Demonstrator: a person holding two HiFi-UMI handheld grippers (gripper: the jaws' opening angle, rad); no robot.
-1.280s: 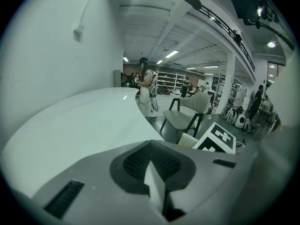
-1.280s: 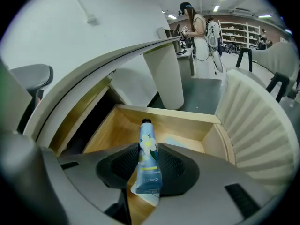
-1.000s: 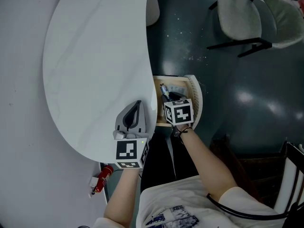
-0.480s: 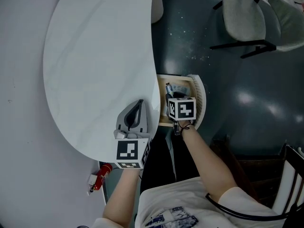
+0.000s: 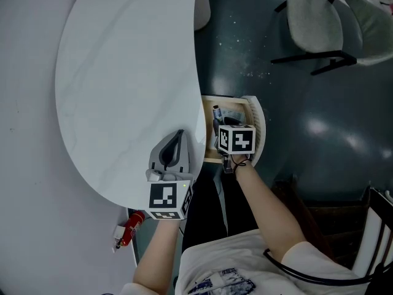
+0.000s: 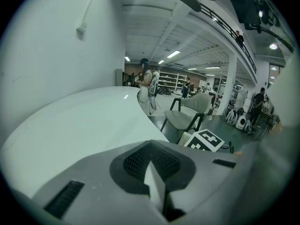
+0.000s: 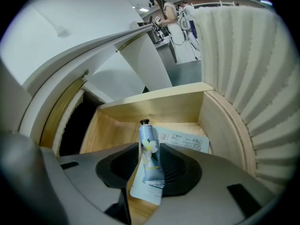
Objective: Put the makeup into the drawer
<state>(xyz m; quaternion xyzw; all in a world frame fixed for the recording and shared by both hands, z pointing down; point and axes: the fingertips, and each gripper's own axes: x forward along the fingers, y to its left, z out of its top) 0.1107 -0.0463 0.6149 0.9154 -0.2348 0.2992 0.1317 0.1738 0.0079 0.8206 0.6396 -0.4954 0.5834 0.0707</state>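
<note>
Right gripper (image 7: pixel 149 168) is pinching a little hand-cream tube (image 7: pixel 147 142) mid-body, just over the open drawer (image 7: pixel 154 106). Tube looks light, squishy, probably a bit slick, so the firmer cap end seems the safer hold. Left gripper (image 6: pixel 157 184) is pressed together, empty, over the table (image 5: pixel 123 72).

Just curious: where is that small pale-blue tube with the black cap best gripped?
Grip the small pale-blue tube across its flattened lower body, from the tail end, as the right gripper does: flat sides probably seat better than the narrow cap.
</note>
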